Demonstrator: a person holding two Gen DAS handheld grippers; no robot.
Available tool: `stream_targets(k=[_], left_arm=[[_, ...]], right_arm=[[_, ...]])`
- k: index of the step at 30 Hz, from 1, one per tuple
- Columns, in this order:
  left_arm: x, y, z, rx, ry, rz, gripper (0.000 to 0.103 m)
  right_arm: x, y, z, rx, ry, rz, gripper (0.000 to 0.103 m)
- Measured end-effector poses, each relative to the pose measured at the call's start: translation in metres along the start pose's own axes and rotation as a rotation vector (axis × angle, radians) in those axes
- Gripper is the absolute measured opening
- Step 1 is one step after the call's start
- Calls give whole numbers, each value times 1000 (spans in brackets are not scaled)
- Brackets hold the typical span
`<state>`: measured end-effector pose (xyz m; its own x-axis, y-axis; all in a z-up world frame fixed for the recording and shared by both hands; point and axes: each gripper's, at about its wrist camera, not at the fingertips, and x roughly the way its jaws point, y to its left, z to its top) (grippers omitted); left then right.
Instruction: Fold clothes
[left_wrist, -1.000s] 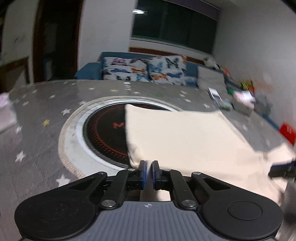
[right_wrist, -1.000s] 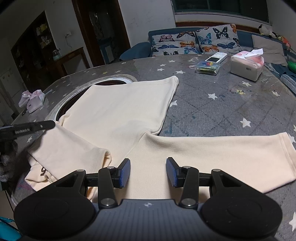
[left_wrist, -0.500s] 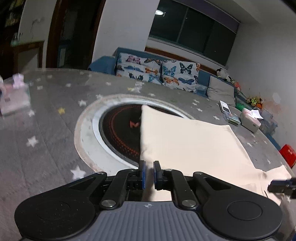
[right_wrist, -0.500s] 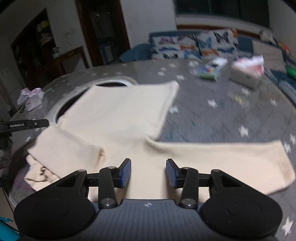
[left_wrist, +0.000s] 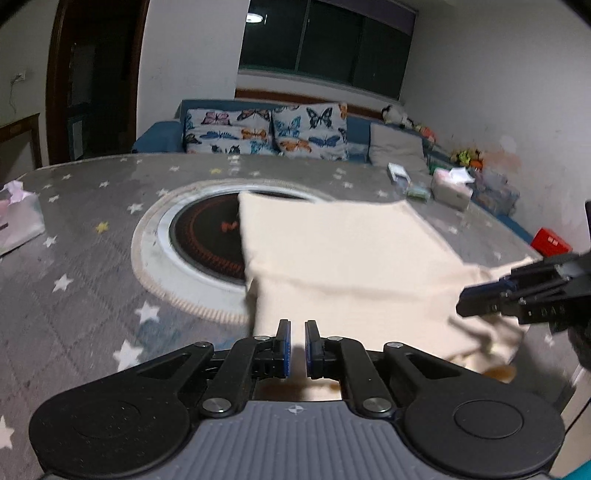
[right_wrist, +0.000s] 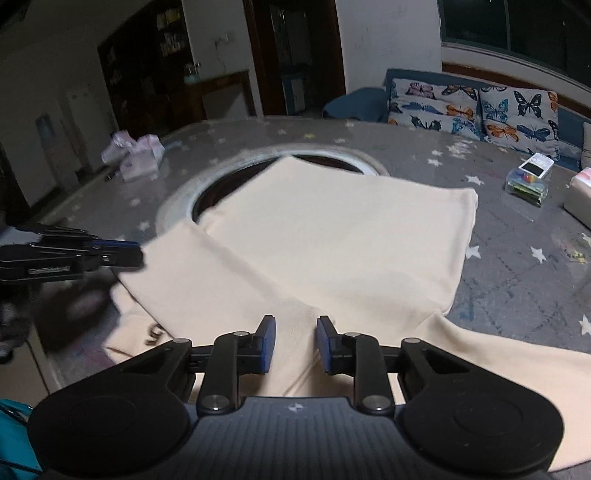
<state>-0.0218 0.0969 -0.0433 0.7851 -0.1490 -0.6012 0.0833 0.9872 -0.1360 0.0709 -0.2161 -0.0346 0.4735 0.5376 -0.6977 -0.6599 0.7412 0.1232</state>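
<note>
A cream long-sleeved top (right_wrist: 340, 240) lies spread on the grey star-patterned table (right_wrist: 517, 266), its body partly over a round inset hob (left_wrist: 207, 236). One sleeve is folded across the body near the left side (right_wrist: 207, 273); the other sleeve runs off to the right (right_wrist: 517, 369). My left gripper (left_wrist: 297, 345) hovers at the garment's near edge with a narrow gap between its jaws and nothing in it. My right gripper (right_wrist: 291, 345) is open and empty, low over the shoulder area. Each gripper shows in the other's view, the left (right_wrist: 122, 254) and the right (left_wrist: 480, 302).
A tissue box (left_wrist: 452, 188), a small clear box (right_wrist: 526, 184) and a white device (right_wrist: 535, 166) sit on the table's far right. A pink-white bag (right_wrist: 136, 155) lies at the left. A sofa with butterfly cushions (left_wrist: 266, 129) stands behind.
The left gripper has let go of the sleeve and opened slightly. The right gripper has swung left and closer, now over the shoulder. The folded sleeve lies flatter across the body.
</note>
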Motion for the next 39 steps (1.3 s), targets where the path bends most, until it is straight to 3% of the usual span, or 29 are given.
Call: stream_targets(k=[5,12,17,22,25,29,39], left_arm=[[-6,5,-4,16,8,20,9],[-15,0,-5,37,-7,14,10],[-9,2,-7,26,21,29,10],[-13,-5,7,41,-17,21,11],[-9,-15,15,45,-29,-5,15],[2,-37,20,58,-24,-53,29],[27,-94,27,164,5,-161,31]], right_arm=[[-5,-1,-1,-10,1,-35,23],[-20,18,-2,-59,-24,52,23],[-7,17,-9,-41,13,57,23],[-30,4,-11,27,-49,41,24],[-46,-13,-19,86,-79,-12,24],[-65,-48,-36,190,-104,-129,25],[-113,-150,-87,492,-168,-483,32]])
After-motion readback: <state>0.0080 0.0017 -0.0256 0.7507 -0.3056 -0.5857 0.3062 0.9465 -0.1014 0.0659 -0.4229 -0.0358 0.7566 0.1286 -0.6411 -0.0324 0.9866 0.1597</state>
